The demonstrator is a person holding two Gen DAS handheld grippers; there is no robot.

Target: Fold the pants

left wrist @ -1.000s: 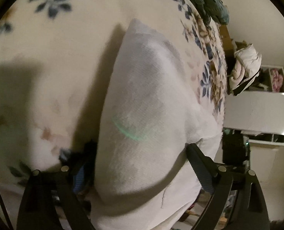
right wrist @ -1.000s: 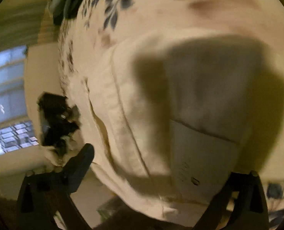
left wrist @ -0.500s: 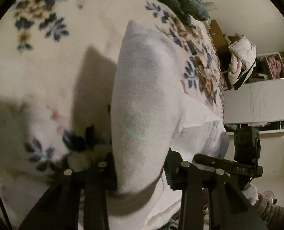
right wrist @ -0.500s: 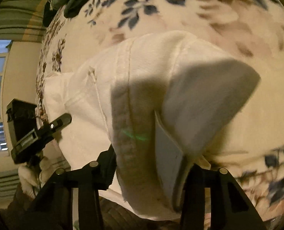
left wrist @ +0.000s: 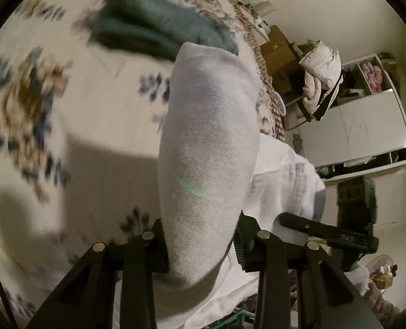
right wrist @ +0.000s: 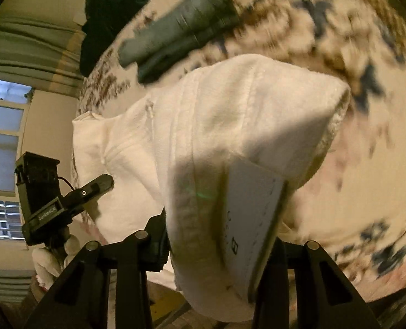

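Two grippers each clamp a bunched edge of the white pants (left wrist: 208, 148), lifted over the floral bedspread (left wrist: 93, 126): the left gripper (left wrist: 200, 246) is shut on a thick fold, and the right gripper (right wrist: 219, 244), jaws closing, pinches the waistband with its tag (right wrist: 252, 219). Bare bedspread lies open beneath and to the sides. Folded teal clothes (left wrist: 153, 30) sit farther up the bed, while a white cabinet (left wrist: 359, 128) stands beyond the bed's edge.

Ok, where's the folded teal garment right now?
The folded teal garment lies on the floral bedspread, beyond the white pants: upper middle in the left wrist view, upper left of centre in the right wrist view.
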